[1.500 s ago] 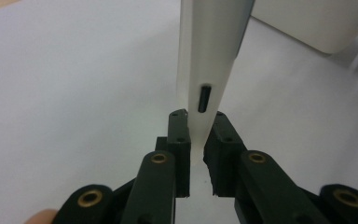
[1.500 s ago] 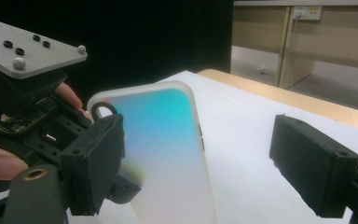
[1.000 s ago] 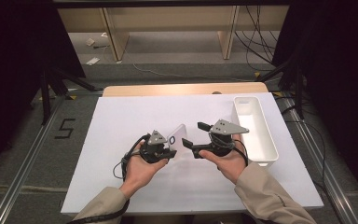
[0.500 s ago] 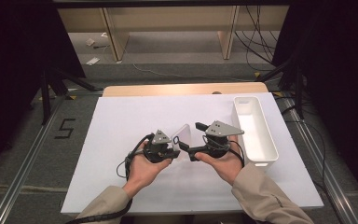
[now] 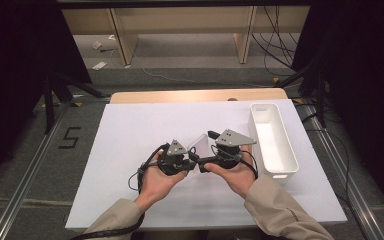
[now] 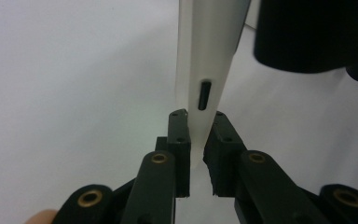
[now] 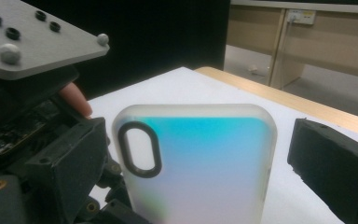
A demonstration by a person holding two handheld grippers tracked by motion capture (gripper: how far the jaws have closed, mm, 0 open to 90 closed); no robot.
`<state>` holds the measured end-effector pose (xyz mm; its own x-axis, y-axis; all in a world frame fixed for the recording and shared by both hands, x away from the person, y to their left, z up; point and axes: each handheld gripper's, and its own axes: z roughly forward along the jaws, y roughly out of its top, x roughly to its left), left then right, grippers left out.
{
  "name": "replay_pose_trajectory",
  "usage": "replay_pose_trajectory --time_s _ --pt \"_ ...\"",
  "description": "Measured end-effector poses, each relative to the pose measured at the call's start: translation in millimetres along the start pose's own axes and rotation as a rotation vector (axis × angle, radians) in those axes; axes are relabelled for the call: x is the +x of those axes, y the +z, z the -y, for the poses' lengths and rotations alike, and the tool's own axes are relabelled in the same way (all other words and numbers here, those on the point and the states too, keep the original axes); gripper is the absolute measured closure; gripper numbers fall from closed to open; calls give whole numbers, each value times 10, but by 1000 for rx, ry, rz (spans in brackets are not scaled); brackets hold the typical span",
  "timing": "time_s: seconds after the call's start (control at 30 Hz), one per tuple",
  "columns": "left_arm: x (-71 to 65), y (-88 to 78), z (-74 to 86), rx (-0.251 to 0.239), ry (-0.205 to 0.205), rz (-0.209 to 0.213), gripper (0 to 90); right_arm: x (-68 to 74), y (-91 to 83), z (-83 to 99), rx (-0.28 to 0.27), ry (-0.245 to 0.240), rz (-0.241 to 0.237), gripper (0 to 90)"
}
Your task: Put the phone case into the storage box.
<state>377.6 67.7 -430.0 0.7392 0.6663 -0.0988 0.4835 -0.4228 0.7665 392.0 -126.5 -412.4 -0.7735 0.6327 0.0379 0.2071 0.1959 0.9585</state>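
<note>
A translucent white phone case (image 5: 199, 145) with an oval camera cut-out (image 7: 139, 149) stands on edge just above the white table. My left gripper (image 5: 190, 156) is shut on its lower edge, and its pads (image 6: 179, 128) press both faces below a small black slot (image 6: 204, 95). My right gripper (image 5: 208, 148) comes in from the right, open, its jaws having just been opening. The case (image 7: 200, 163) sits between them without touching either; one black pad (image 7: 331, 163) stands off to the right. The case's iridescent back faces the right gripper view.
A long white tray (image 5: 280, 167) lies at the right side of the white table sheet (image 5: 130, 135). A wooden table edge (image 5: 195, 95) runs along the far side. Dark drapes and floor cables surround the table.
The two hands have drawn a little closer together at the table's middle. The right gripper's jaws stand wider around the case than before. The left grip is unchanged.
</note>
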Motion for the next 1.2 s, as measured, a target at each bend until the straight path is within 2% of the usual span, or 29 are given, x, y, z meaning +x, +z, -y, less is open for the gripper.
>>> replay_pose_trajectory --time_s 0.33,0.73,1.2 --pt "-29 14 -9 -5 3 5 807 27 62 16 1 -6 22 79" --pt "-21 23 -5 -1 11 7 807 25 71 37 6 1 31 167" --pt "-14 11 -9 -13 16 5 806 26 63 33 -6 10 43 178"
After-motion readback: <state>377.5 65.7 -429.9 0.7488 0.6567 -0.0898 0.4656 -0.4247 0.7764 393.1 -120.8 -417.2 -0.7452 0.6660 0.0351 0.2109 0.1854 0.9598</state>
